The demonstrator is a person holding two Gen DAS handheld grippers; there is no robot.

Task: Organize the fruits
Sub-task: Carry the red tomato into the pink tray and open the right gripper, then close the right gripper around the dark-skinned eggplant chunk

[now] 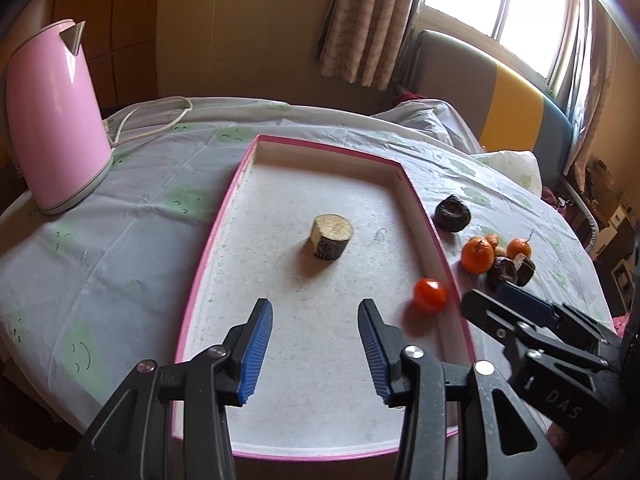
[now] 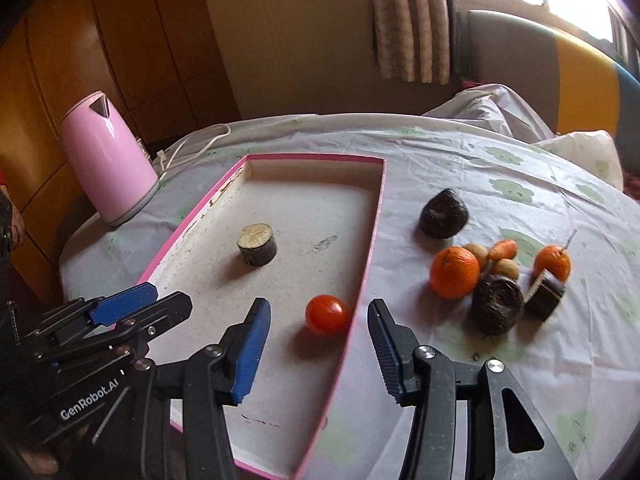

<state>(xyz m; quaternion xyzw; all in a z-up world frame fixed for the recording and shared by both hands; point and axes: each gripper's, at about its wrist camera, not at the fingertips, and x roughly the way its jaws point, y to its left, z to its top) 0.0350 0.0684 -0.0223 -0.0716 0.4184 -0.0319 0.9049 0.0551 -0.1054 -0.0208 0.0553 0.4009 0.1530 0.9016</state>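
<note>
At the far left, the pink kettle (image 2: 107,160) stands on the cloth near the tray's left rim, with its white cord (image 1: 152,118) trailing behind it; a wide sweep toward that side could snag the cord, though nothing is near it now. The pink-edged tray (image 2: 192,216) holds 2 things: a cut wooden-looking stub (image 2: 257,244) toward the middle and a small red tomato (image 2: 327,315) lying just inside the right rim. Being round, the tomato could roll across the flat floor if a finger nudges it. The left gripper (image 1: 316,342) hangs over the near part of the tray, its jaws spread wide and holding nothing. The right gripper (image 2: 318,344) is likewise spread and empty, its 2 fingers straddling the tray's right rim, with the tomato just ahead of the gap; lowering here could knock a finger against the rim and shift the tray. Further right, on the cloth outside the tray, lie a dark lump (image 2: 443,213), 2 oranges (image 2: 455,272), a small carrot (image 2: 502,249) and more dark pieces, packed so closely that picking 1 could scatter its neighbours.
</note>
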